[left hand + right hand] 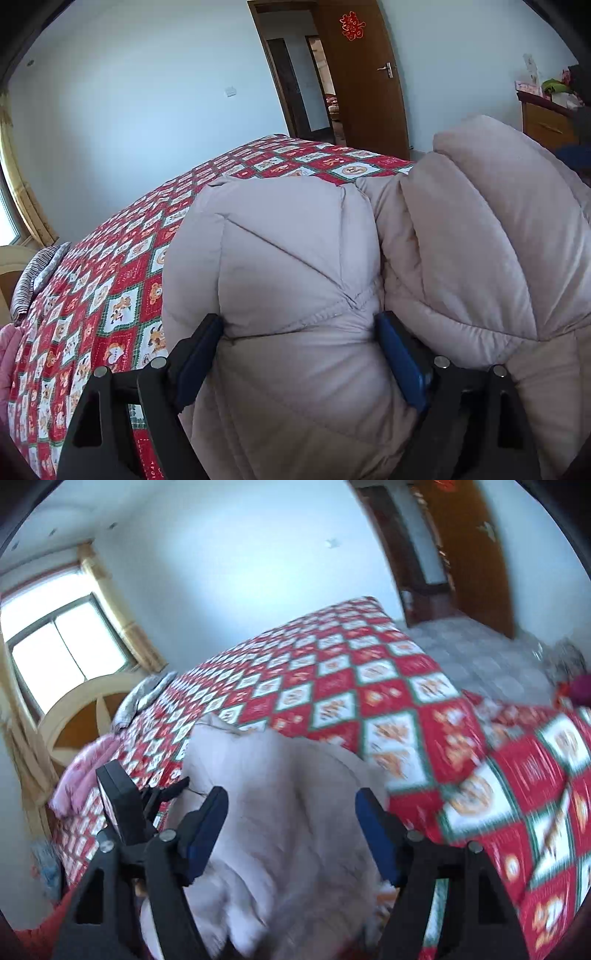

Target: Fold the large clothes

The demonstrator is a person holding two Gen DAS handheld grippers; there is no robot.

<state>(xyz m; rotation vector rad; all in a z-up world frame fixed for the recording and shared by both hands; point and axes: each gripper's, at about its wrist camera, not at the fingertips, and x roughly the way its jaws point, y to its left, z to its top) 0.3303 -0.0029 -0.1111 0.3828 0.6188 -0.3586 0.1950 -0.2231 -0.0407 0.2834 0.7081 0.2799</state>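
Observation:
A puffy, quilted pale beige-grey coat (295,266) lies bunched on a bed with a red patterned cover (122,258). My left gripper (299,328) has its blue-padded fingers spread wide around a thick fold of the coat, pressing into both sides of it. In the right wrist view the same coat (280,812) is blurred between the spread fingers of my right gripper (291,805), which also hold a bulky fold. The left gripper's body (122,805) shows at the left of that view.
The bed cover (406,709) extends far and right. A striped pillow (33,277) and pink bedding (81,771) lie at the headboard (74,716). An open wooden door (362,81), a dresser (546,122) and a window (62,646) surround the bed.

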